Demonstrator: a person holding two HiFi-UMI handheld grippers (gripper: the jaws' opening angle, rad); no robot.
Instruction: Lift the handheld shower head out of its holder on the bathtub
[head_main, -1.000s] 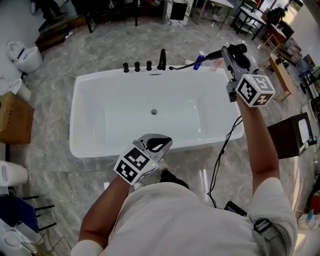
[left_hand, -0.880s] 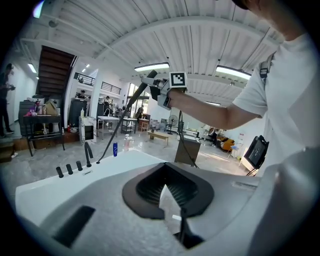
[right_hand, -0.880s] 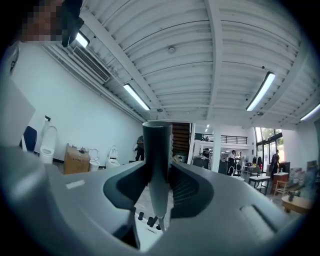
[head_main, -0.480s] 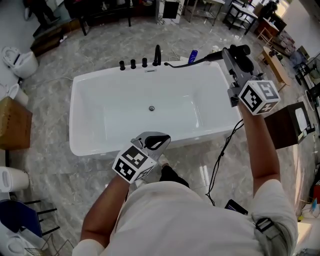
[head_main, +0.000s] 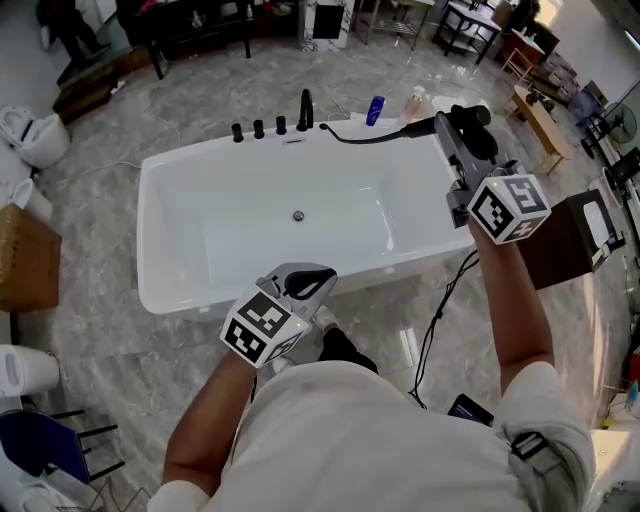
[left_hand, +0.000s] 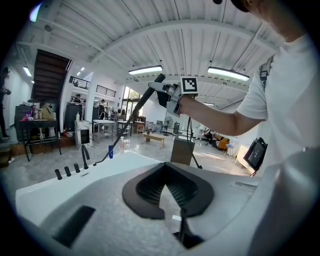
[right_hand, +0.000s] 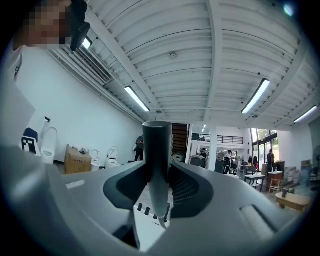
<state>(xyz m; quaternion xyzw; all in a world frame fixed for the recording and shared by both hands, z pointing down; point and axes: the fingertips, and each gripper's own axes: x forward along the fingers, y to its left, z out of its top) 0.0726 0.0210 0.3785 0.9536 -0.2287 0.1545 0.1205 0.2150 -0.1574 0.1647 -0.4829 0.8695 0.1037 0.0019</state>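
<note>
The black handheld shower head (head_main: 420, 125) is out of its holder, in the air over the white bathtub's (head_main: 150, 205) far right corner. My right gripper (head_main: 447, 125) is shut on its handle (right_hand: 156, 165). The black hose (head_main: 350, 135) trails from it back to the tub deck by the faucet (head_main: 304, 108). From the left gripper view, the shower head (left_hand: 149, 94) and the right gripper (left_hand: 167, 94) show raised against the ceiling. My left gripper (head_main: 310, 283) hovers at the tub's near rim, shut on nothing (left_hand: 164, 180).
Three black knobs (head_main: 258, 128) stand left of the faucet. A blue bottle (head_main: 375, 109) sits on the floor behind the tub. A dark cabinet (head_main: 565, 240) stands to the right, a cardboard box (head_main: 20, 260) and a toilet (head_main: 25, 135) to the left. A cable (head_main: 440, 320) hangs below my right arm.
My right gripper has carried the shower head rightward, away from the blue bottle, and the hose now stretches longer. The left gripper has shifted slightly along the tub's near rim.
</note>
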